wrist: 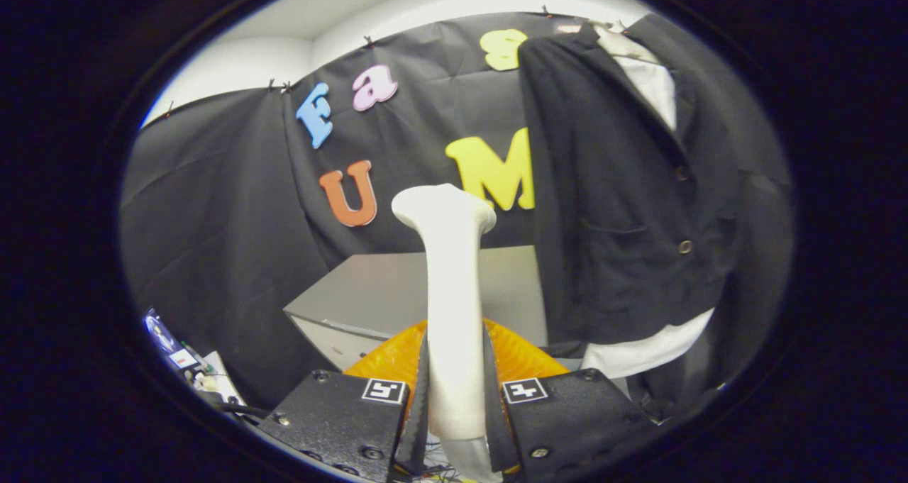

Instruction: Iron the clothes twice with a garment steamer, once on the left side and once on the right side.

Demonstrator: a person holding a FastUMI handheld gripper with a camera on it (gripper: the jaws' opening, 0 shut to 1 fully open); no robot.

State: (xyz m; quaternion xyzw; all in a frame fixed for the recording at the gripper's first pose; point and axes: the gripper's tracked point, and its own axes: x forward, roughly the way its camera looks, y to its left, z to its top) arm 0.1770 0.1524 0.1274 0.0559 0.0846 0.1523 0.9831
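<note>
A white garment steamer stands upright between my fingers, its handle pinched on both sides and its flared head pointing up ahead of me. My gripper is shut on that handle. To the right of the steamer hangs a black jacket over a white shirt, whose hem and collar peek out. The steamer head is left of the jacket and apart from it.
A grey table stands beyond the fingers, behind the steamer. An orange ribbed object lies just behind the fingers. Cables and small devices sit low at the left. Black cloth walls close the booth.
</note>
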